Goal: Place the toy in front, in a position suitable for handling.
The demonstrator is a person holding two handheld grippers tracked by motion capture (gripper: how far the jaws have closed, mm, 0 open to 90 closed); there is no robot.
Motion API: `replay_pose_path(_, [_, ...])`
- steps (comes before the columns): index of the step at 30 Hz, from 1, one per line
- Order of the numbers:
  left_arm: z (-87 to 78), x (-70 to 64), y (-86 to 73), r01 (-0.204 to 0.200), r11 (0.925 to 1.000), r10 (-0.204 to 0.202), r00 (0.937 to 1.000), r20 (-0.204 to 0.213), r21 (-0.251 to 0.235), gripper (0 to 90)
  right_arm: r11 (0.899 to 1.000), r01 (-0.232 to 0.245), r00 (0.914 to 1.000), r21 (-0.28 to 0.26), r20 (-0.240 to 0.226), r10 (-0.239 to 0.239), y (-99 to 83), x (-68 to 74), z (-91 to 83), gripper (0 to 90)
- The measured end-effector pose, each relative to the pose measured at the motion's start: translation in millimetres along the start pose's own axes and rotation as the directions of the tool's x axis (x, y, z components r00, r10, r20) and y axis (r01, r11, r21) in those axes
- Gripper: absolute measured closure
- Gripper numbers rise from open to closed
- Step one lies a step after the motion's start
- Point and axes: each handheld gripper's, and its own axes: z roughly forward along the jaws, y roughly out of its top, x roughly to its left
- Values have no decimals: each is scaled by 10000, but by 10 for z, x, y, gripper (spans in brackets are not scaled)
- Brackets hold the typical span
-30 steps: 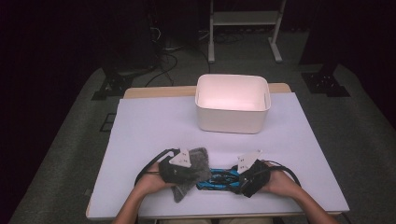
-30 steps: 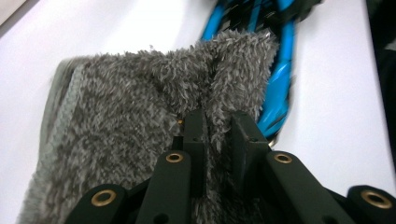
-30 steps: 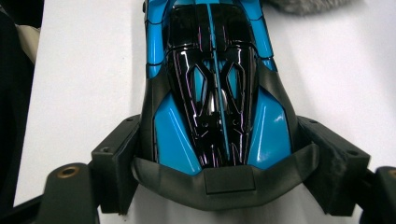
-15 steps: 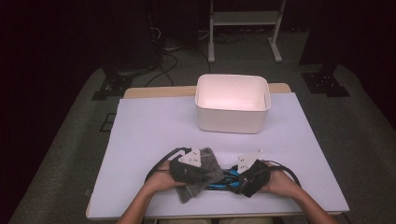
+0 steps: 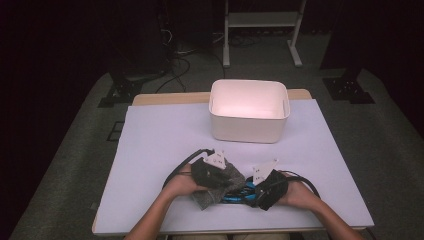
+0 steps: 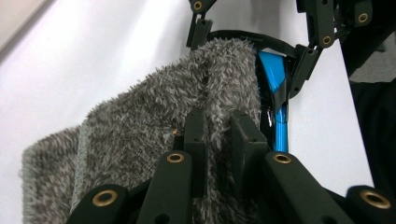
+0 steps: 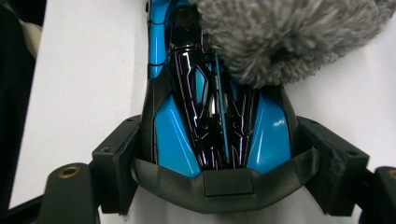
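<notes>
From close behind the left gripper, its two black jaws rise from the bottom edge with brass-coloured rivets along their links, pinched together on a fold of fluffy grey cloth. The cloth spreads away to the left, its pale stitched edge showing low down, and lies over the white tabletop. Just past the cloth, touching its far side, stands a glossy blue and black toy. The right gripper comes down from the top edge, its black linkages set either side of that toy.
</notes>
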Motion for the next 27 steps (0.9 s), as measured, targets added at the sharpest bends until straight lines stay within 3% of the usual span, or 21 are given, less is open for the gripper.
replay_pose_path(6, [-74,-10,-78,141,9999,-141,9998,-125,57,792,9994,328,9988,-114,356,-324,-50,21,-52,210])
replay_pose_path(10, [-79,-45,-43,124,9998,-120,9997,229,-135,799,9994,295,9990,-157,340,-289,-78,23,-69,225])
replay_pose_path(13, [-1,-126,79,-383,9992,390,9981,478,-137,799,9992,281,9991,-287,338,-271,-67,24,-45,226])
replay_pose_path(16, [102,-229,204,-912,9958,918,9920,870,-103,799,9991,109,9996,-412,254,-99,-57,26,-28,226])
replay_pose_path(18, [166,-273,230,-1221,9924,1202,9889,871,173,799,9990,84,9996,-448,256,-73,-59,28,-25,227])
replay_pose_path(22, [93,-269,163,-1230,9922,1212,9899,739,206,803,9989,129,9995,-456,285,-117,-64,28,-28,228])
replay_pose_path(25, [-33,-285,32,-1291,9900,1268,9911,413,566,803,9988,182,9995,-456,253,-171,-64,22,-27,229])
replay_pose_path(27, [-130,-277,-109,-1061,9912,1055,9943,121,792,802,9989,208,9995,-421,240,-198,-68,19,-33,229])
